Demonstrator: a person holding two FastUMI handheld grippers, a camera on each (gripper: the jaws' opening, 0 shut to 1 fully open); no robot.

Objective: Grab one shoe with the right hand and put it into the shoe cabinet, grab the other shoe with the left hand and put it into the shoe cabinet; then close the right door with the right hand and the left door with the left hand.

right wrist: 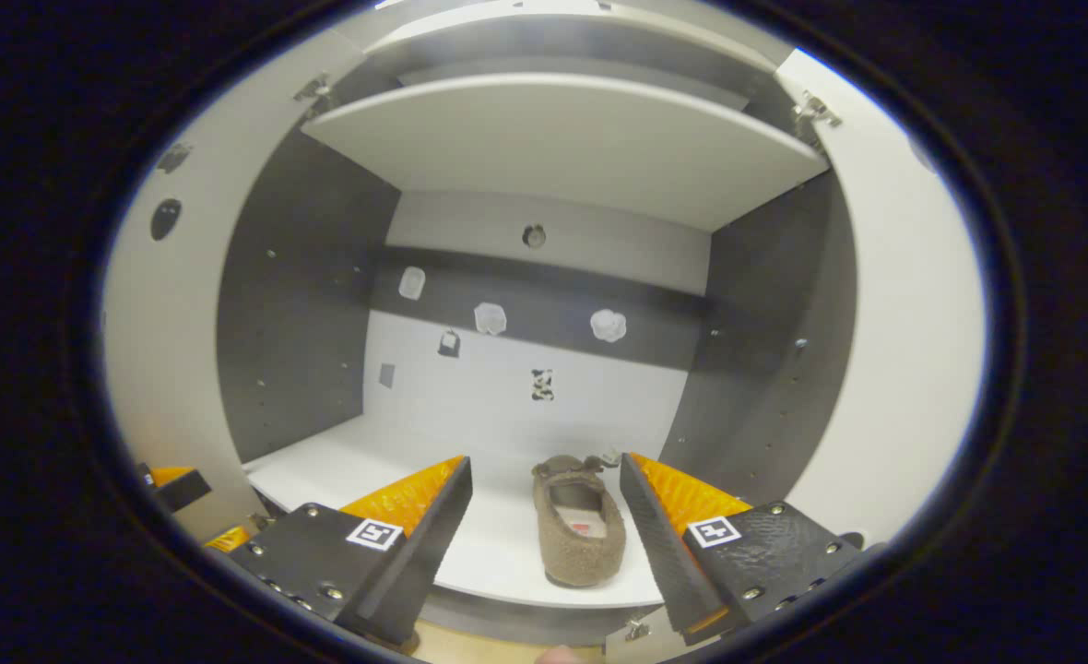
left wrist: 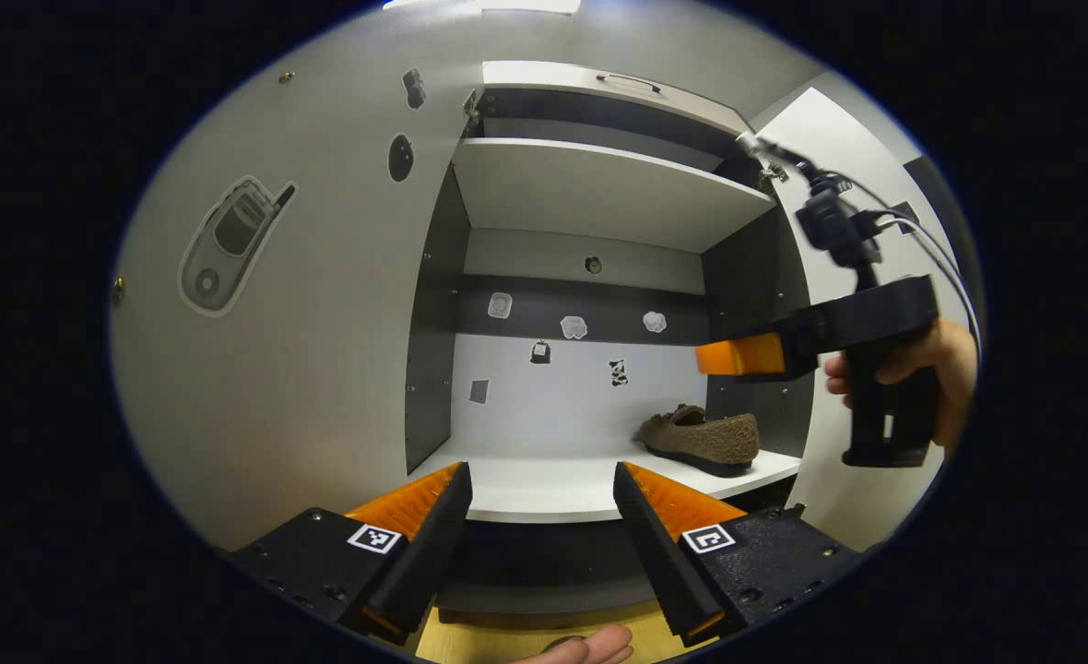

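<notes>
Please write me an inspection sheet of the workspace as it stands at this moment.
Surface: white bottom shelf of the cabinet, one shoe on it.
Job's things: brown shoe lies on the shelf's right side, apart from both grippers; left door and right door both open.
Clutter: nothing seen on the shelf besides the shoe.
Grippers: left gripper open, empty, facing the cabinet; right gripper open, empty, fingers either side of the shoe without touching it.
Cables: white and black leads run from the right gripper's top.
Surroundings: stickers on the back wall; upper shelf overhead.
</notes>
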